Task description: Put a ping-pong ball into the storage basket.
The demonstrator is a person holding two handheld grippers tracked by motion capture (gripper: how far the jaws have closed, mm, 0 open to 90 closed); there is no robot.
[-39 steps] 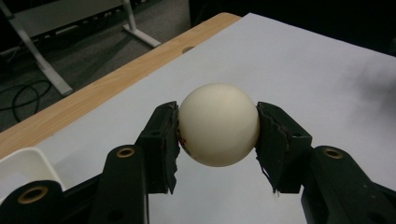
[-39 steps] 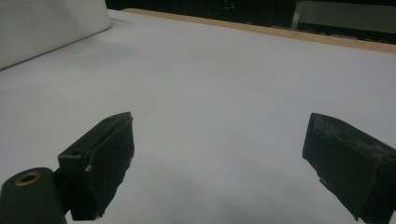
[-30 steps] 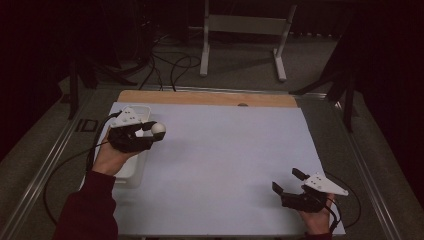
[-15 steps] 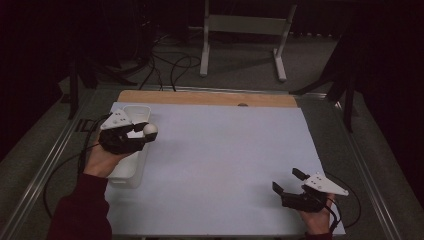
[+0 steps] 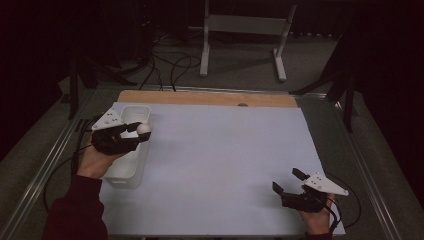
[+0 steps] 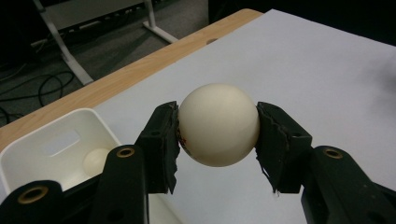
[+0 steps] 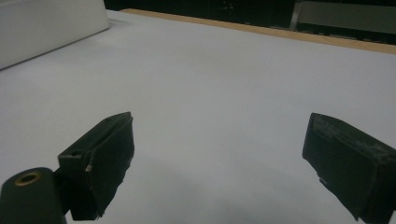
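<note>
White-sheeted bench (image 5: 215, 165): my left gripper (image 5: 135, 134), jaws pinching the cream ball (image 6: 218, 125), has drifted back over the white bin's (image 5: 120, 172) rim, drop looks close; right gripper (image 5: 290, 182) idles, jaws spread.

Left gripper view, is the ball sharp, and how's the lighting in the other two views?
Left gripper view: white ball sharp and evenly lit between the jaws, bin behind slightly soft. High view: dim, room beyond the table nearly black, left gripper dark. Right gripper view: near jaws of the right gripper blurred, the sheet dull grey.
</note>
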